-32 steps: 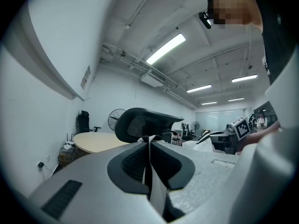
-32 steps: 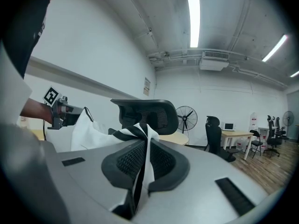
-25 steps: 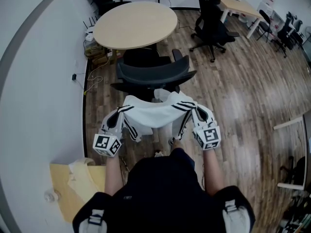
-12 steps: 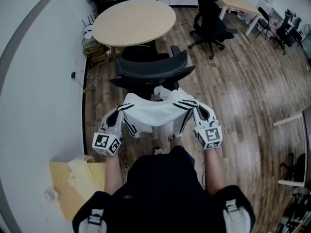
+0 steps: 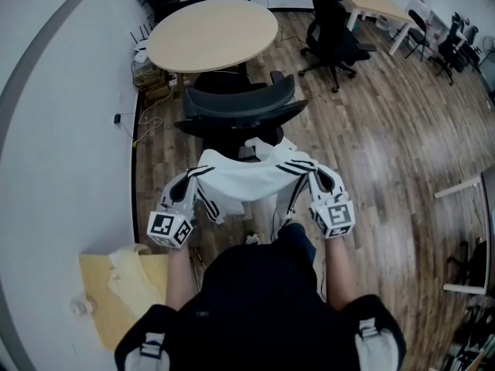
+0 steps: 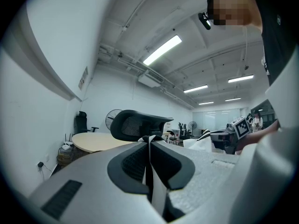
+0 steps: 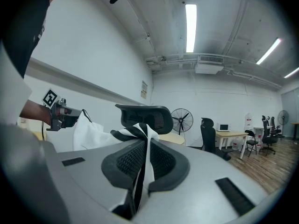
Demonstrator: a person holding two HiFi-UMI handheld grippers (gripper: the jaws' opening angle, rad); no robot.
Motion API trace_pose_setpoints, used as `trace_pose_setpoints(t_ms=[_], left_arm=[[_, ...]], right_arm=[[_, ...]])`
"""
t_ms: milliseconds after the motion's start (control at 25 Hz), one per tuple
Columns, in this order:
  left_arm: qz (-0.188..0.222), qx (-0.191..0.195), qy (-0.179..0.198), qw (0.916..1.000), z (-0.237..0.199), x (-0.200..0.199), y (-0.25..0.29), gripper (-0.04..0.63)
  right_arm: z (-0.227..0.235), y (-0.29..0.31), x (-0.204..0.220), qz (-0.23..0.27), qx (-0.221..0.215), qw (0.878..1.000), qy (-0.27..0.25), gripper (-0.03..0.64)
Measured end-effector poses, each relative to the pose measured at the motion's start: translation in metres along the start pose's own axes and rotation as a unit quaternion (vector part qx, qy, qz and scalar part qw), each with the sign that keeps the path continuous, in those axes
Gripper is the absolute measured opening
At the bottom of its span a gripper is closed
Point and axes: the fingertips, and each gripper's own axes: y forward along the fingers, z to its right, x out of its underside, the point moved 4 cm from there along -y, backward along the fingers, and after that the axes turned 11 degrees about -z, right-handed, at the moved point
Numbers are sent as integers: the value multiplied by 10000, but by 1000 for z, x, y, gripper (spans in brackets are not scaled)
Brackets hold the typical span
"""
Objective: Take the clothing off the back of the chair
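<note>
- Between the two grippers, in the head view, a white shirt [image 5: 244,182] with black stripes hangs spread sideways, one end at each gripper and the middle sagging a little.
- The left gripper [image 5: 187,187] is clenched on the shirt's left end. Its own view shows a thin fold of striped cloth pinched between the dark pads, with the jaws almost together.
- The right gripper [image 5: 315,179] is clamped on the shirt's right end in the same way. In its own view a black-and-white fold stands up from between the nearly closed jaws, and more white cloth trails off to the left.
- Both grippers point about level and away from the person, side by side with the shirt's width between them.
- A bunched part of the shirt, perhaps the collar, rises at its far edge toward the chair [image 5: 240,108].
- The black chair stands just beyond the shirt with its curved back toward the person. From above, the cloth's far edge overlaps the chair's lower part, and I cannot tell whether they touch.
- In both gripper views the top of the chair's back shows past the jaws, apart from the pinched cloth.
- A round table [image 5: 213,33] stands behind the chair on a wooden floor [image 5: 387,130].
</note>
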Motion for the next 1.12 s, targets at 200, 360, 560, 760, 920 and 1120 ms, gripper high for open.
trace_pose_setpoints(t_ms=[200,360,560,760,920,1120], left_arm=[[59,-101,21,9999,10,-3,-4,11],[74,-219,3,9997,22,-7,-9,11],[-21,-376,43,9993,42,-9,-26,12],[14,-533,69,9986,62,-17,-41,11],[-8,-601,73,9982,85,-18,-48,11],[15,-696,96,9975,107,-18,-58,11]], right_arm=[[4,-5,2,10,-73,10000,-3,9],[7,-10,2,-29,-153,9999,-52,9],[13,-26,3,43,-232,9997,14,9],[16,-42,6,16,-345,9994,-4,9],[25,-58,7,24,-373,9993,18,9],[33,-72,3,97,-412,9991,-40,9]])
